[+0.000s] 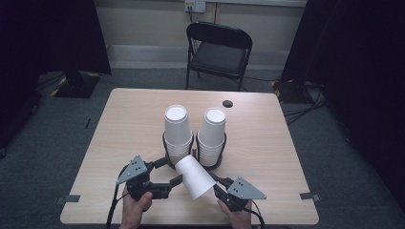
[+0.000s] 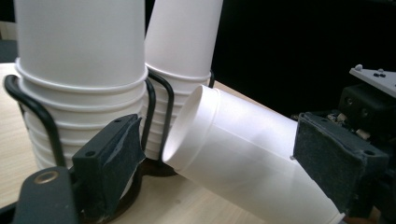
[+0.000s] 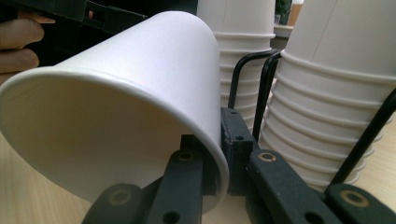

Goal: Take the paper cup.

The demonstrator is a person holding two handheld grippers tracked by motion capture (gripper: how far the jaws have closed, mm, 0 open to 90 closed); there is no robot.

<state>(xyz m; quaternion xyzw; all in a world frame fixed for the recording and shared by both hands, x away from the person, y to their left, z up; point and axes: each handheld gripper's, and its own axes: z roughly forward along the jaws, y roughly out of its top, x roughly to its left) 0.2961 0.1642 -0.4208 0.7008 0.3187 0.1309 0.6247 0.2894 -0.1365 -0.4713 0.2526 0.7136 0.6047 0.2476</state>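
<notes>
Two cup stacks (image 1: pixel 195 133) on pale wood table (image 1: pixel 129 129), black chair (image 1: pixel 218 52) behind

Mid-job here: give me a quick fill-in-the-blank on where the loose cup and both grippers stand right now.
1. The right gripper is shut on the loose paper cup's ____.
2. The loose cup lies between the left gripper's ____.
3. The cup stacks stand in ____ black wire holders.

Missing words: rim; jaws; two
</notes>
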